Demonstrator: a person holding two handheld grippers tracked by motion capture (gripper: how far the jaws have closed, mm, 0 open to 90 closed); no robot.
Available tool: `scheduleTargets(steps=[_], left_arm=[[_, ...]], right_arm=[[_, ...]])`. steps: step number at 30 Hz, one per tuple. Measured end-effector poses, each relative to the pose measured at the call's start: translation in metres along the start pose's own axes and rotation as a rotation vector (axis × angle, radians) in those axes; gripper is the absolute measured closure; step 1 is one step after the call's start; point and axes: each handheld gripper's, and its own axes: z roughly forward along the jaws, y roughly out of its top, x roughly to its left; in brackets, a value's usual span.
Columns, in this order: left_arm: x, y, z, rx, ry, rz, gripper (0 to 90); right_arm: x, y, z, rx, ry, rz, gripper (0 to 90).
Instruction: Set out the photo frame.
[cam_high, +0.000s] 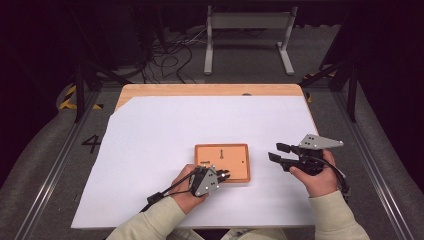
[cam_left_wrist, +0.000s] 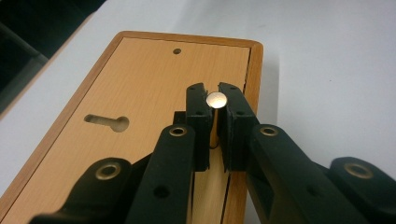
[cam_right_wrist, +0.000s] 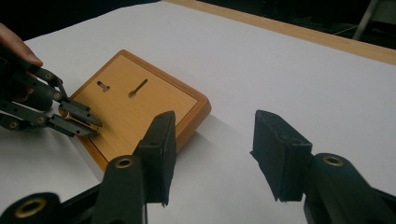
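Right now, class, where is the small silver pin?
In the left gripper view, the pin sits clamped between the left gripper, above the wooden board near its right edge.

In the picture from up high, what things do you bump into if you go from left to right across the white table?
Left gripper, held in the person's left hand → wooden board, with the left gripper's fingers at its near edge → right gripper, open, held in the right hand.
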Motion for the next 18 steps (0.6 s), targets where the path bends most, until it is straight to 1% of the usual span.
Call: scheduleTargets(steps=[1, 4, 7, 11, 13, 14, 15, 18], left_arm=[[0.0, 0.0, 0.0, 0.0, 0.0, 0.0, 83.5], [-0.003, 0.0, -0.001, -0.002, 0.007, 0.027, 83.6], [-0.008, 0.0, -0.002, -0.003, 0.026, 0.056, 83.6], [-0.009, -0.001, -0.003, -0.004, 0.024, 0.064, 83.6], [-0.01, -0.001, -0.003, -0.005, 0.028, 0.063, 83.6], [-0.01, -0.001, -0.003, -0.002, 0.032, 0.073, 83.6], [-0.011, -0.001, -0.003, -0.002, 0.031, 0.071, 83.6], [-0.011, -0.001, -0.003, -0.002, 0.036, 0.073, 83.6]], right_arm=[[0.0, 0.0, 0.0, 0.0, 0.0, 0.0, 50.0], [0.002, 0.0, 0.001, 0.001, 0.007, -0.003, 49.9], [0.003, 0.001, 0.001, 0.002, 0.005, -0.009, 49.7], [0.004, 0.002, 0.002, 0.003, 0.004, -0.009, 49.1], [0.004, 0.003, 0.003, 0.011, 0.012, -0.011, 48.1], [0.005, 0.005, 0.007, 0.027, 0.024, -0.016, 46.9], [0.005, 0.005, 0.007, 0.027, 0.024, -0.016, 46.9], [0.008, 0.009, 0.014, 0.056, 0.066, -0.008, 43.6]])
